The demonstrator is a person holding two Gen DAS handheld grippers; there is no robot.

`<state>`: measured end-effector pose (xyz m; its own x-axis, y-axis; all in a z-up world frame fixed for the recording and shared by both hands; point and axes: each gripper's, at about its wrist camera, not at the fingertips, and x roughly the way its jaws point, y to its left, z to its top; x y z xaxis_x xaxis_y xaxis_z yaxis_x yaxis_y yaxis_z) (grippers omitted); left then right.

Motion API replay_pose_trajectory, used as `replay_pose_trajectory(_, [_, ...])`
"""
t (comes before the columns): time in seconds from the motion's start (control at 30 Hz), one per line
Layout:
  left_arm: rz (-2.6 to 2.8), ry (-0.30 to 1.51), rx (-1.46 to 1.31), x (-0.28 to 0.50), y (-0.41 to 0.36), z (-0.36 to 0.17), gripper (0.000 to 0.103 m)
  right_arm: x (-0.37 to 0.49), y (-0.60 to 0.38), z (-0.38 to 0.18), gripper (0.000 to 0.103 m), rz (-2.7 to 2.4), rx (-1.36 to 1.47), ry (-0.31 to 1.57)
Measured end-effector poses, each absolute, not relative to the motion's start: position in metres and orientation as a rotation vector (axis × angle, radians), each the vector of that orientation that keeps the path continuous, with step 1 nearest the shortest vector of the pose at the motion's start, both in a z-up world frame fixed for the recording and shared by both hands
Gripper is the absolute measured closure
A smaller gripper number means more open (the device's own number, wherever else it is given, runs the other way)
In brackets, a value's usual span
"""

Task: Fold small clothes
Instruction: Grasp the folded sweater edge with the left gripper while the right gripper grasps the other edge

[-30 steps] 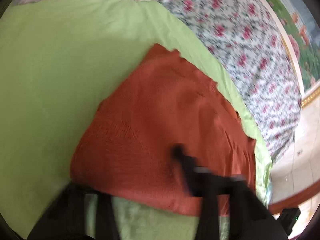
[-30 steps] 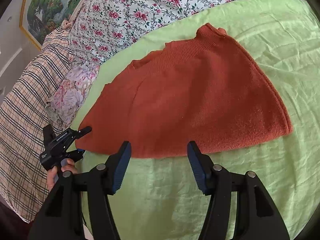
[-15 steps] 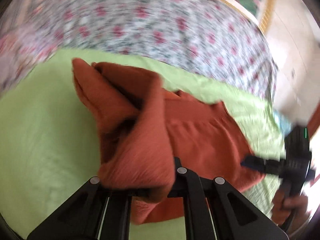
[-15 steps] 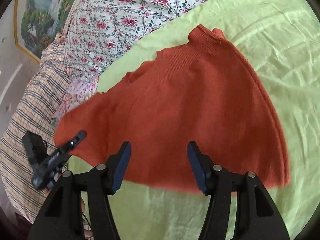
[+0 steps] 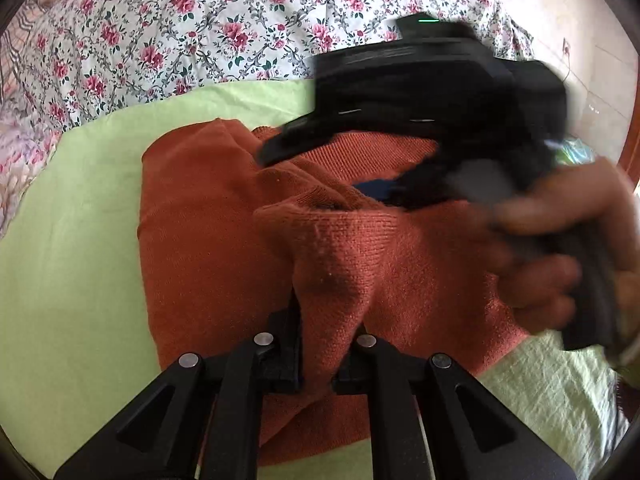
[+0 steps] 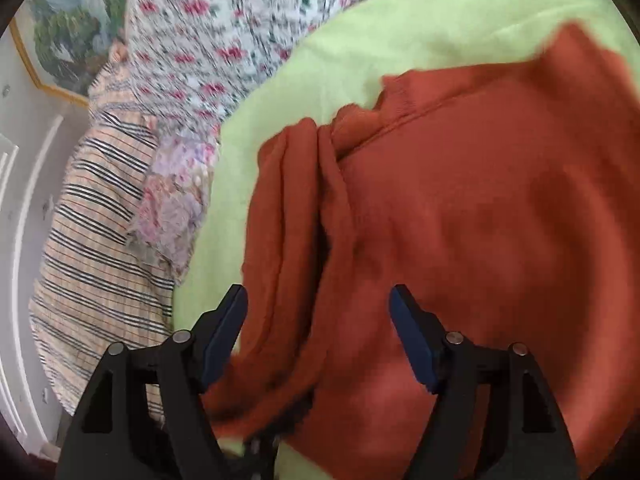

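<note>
A rust-orange knitted sweater [image 5: 208,240] lies on the light green sheet [image 5: 72,264]. My left gripper [image 5: 318,344] sits at the bottom of the left wrist view, shut on a raised fold of the sweater that drapes over its jaws. My right gripper [image 5: 320,172] shows there as a blurred black shape over the garment's far side, held by a hand [image 5: 560,248]. In the right wrist view the right gripper [image 6: 320,320] hovers just over the sweater [image 6: 480,220]. Its jaws are opening, the blue pads [image 6: 224,332] stand wide apart, and a lifted ridge of knit runs between them untouched.
A floral quilt [image 5: 200,28] borders the sheet at the back. A plaid blanket [image 6: 96,232] and a pale flowered cushion [image 6: 172,208] lie to the left in the right wrist view. A framed painting [image 6: 60,28] hangs on the wall. Bare green sheet [image 6: 400,20] extends behind the sweater.
My left gripper closed on the sweater's edge and pulled it up and across into a bunched fold. My right gripper moved in over the garment, and its jaws have spread wider.
</note>
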<state>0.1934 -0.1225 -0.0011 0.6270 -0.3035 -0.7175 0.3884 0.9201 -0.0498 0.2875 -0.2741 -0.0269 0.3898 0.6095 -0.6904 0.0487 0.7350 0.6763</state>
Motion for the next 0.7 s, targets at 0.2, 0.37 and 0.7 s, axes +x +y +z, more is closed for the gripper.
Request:
replay_pose_trajectory(0.2, [-0.41, 0.786, 0.141, 0.182, -0.123, 0.011, 0.095, 0.329, -0.24, -0.024, 0.087, 0.41, 0.552, 1.141])
replay_pose_trajectory(0.37, [-0.51, 0.753, 0.069, 0.171, -0.14, 0.042, 0.095, 0.299, -0.264, 0.037, 0.088, 0.441, 0.471, 0.999])
replay_pose_trajectory(0.7, [-0.674, 0.845, 0.087, 0.169, -0.253, 0.016, 0.095, 0.234, -0.392, 0.026, 0.088, 0.198, 0.5, 0.996])
